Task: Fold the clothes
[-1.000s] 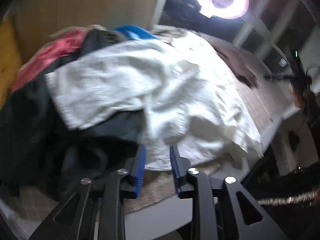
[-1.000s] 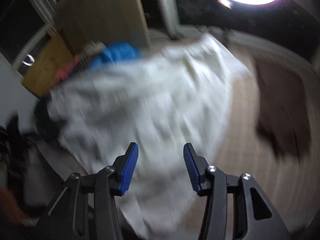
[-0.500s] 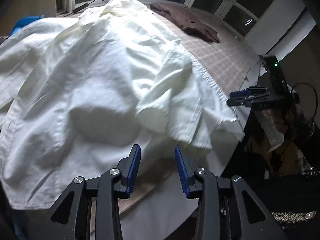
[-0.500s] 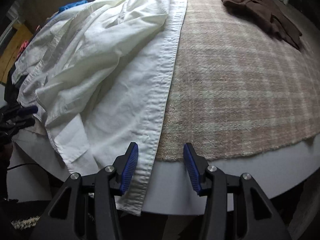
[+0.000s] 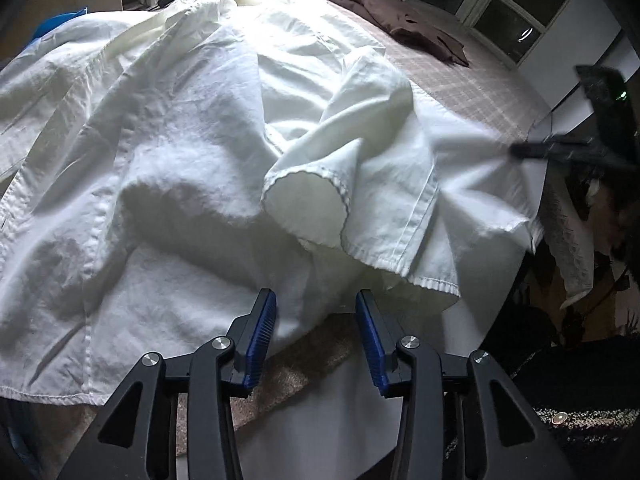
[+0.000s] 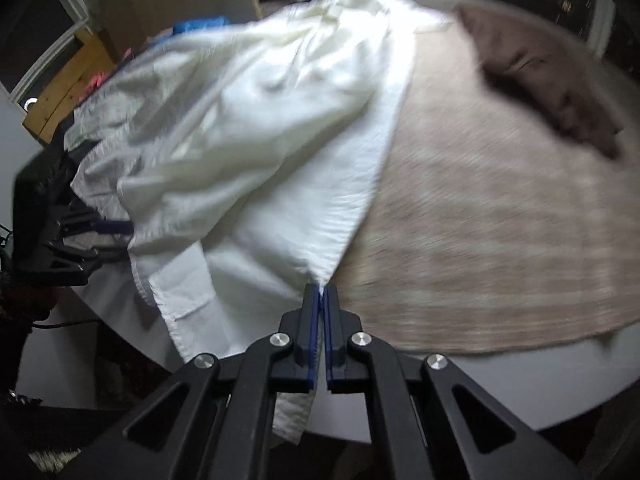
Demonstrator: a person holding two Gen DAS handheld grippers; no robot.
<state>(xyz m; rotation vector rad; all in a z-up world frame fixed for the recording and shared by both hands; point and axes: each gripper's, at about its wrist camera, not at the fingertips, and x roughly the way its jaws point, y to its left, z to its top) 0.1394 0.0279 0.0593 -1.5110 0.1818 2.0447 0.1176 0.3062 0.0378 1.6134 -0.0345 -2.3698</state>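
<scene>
The white shirt (image 5: 192,152) lay crumpled across the left and centre of the frame on a plaid blanket (image 6: 480,248) that covered the table (image 6: 460,392). The right tool (image 6: 322,320) was fully closed on the shirt's front edge at lower centre of its view. The left tool (image 5: 316,340) was part open with its jaws opening; the hem lay between and just beyond its pads, not pinched. The fabric appeared light, soft and limp, so it would sag and slide; hems and seamed edges offered the firmest hold. A brown garment (image 5: 404,20) lay at upper right. The right view was motion-blurred, and the shirt's far side and collar could not be made out.
</scene>
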